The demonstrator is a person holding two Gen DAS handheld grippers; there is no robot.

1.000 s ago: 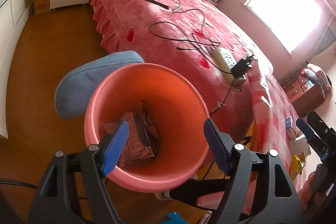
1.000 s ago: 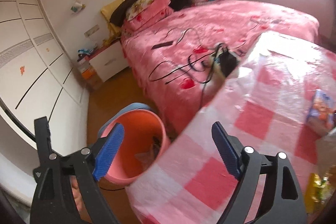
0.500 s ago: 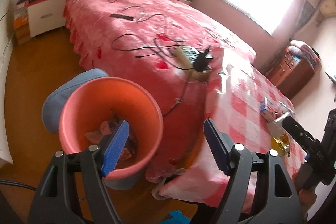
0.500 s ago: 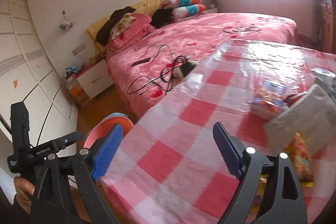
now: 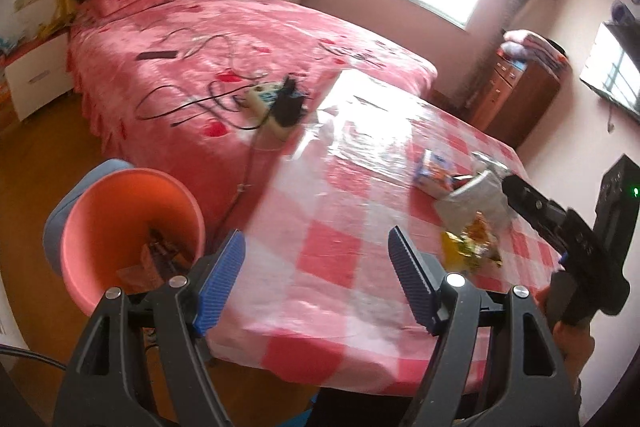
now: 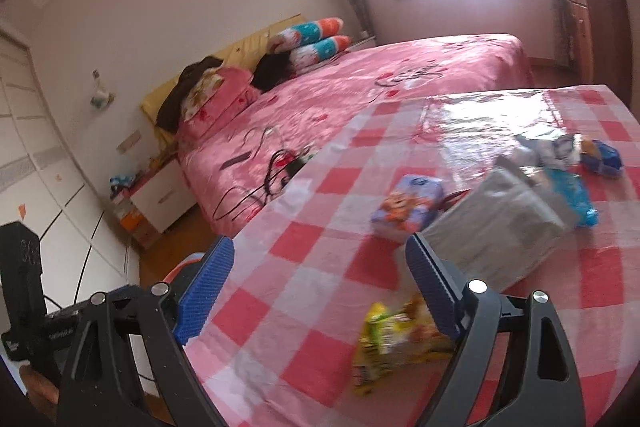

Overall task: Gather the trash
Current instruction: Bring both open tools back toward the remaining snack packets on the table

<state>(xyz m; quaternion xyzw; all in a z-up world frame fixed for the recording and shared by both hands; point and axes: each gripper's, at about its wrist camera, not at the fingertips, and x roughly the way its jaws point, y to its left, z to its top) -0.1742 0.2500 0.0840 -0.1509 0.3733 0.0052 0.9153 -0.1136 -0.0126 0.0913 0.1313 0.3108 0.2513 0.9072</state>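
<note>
Left gripper (image 5: 316, 267) gapes with ribbed blue pads bare, the round salmon plastic bin (image 5: 100, 211) lower left; right gripper (image 6: 318, 287) likewise parted over glossy checked tablecloth (image 6: 320, 227), crinkled yellow wrapper (image 6: 392, 335) beside its right pad, bare cloth between

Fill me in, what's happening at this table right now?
A person is clearing trash with a gripper in each hand. Both the left gripper and right gripper are open and empty above the checked table. Wrappers are yet to be collected: a yellow snack bag, a grey pouch and a purple packet. The pink bin on the floor already holds some trash.
</note>
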